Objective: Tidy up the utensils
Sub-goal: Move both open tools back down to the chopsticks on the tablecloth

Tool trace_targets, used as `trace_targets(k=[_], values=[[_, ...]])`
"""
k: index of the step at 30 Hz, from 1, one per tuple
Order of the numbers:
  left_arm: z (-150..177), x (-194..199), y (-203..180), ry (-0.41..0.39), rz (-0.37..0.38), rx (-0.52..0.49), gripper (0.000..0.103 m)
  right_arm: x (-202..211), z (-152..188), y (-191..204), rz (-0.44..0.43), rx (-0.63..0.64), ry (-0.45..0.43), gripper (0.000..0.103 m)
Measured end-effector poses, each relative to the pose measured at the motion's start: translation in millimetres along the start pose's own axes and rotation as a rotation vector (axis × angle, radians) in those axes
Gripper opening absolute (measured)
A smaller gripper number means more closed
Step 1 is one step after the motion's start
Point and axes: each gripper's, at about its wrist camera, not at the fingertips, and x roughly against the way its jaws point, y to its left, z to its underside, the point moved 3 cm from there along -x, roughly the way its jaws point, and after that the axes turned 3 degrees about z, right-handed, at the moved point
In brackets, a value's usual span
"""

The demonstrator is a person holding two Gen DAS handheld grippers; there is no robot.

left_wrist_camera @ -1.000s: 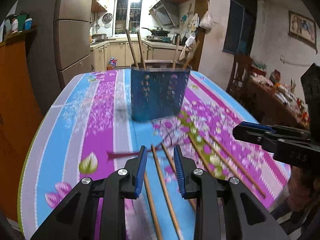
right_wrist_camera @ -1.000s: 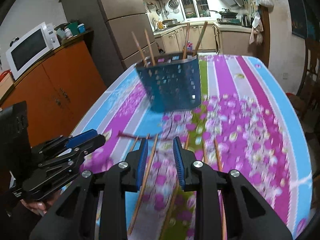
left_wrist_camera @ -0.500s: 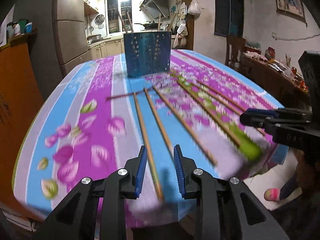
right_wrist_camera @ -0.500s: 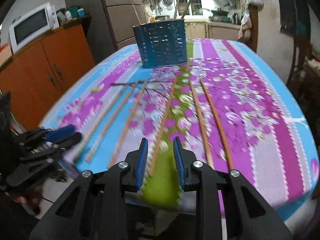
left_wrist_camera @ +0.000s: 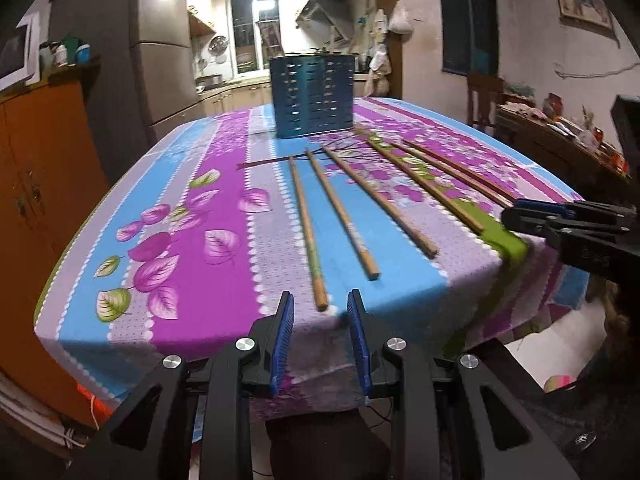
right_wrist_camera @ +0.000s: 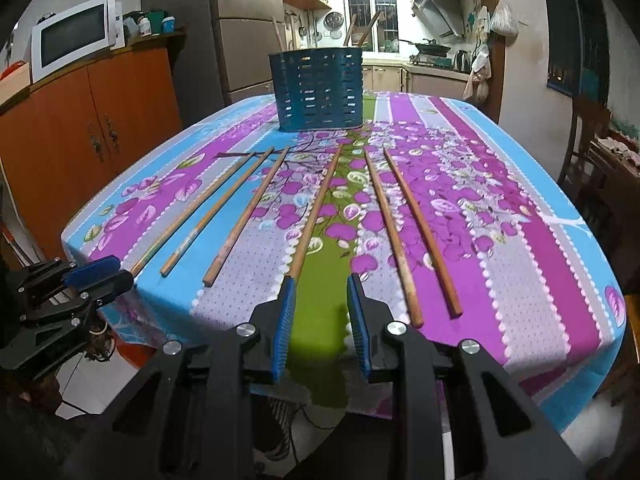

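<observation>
Several wooden chopsticks lie side by side on the flowered tablecloth, pointing toward a blue perforated utensil holder at the far side. The holder has a few chopsticks standing in it. My left gripper is open and empty, just off the table's near edge in front of the leftmost chopstick end. My right gripper is open and empty at the near edge, beside the end of a middle chopstick.
An orange cabinet with a microwave stands to the left. A fridge and kitchen counters are behind the table. A wooden chair and a cluttered side table stand to the right.
Both grippers have pulled back from over the table to its near edge and dropped lower. The holder now appears farther away. The chopsticks have not moved.
</observation>
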Motion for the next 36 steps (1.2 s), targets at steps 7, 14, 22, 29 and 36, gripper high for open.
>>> trace_targets(k=[7,14,22,29,36], values=[[1,0,4,-0.018,-0.02,0.022,0.029,7,3,11,-0.021,0.038,-0.022,0.025],[1,2,2,-0.023,-0.016,0.016,0.029,5,2,12,-0.028,0.039,-0.02,0.025],[0,-4,-1,-0.02,-0.001,0.001,0.029,-2,0,18,-0.037,0.061,-0.008,0.025],[0,-9,2,-0.029,-0.003,0.008,0.029,-16,0,21,-0.039,0.054,0.007,0.025],[1,-12,5,-0.043,-0.006,0.021,0.026,-20,2,20,-0.024,0.039,0.006,0.018]])
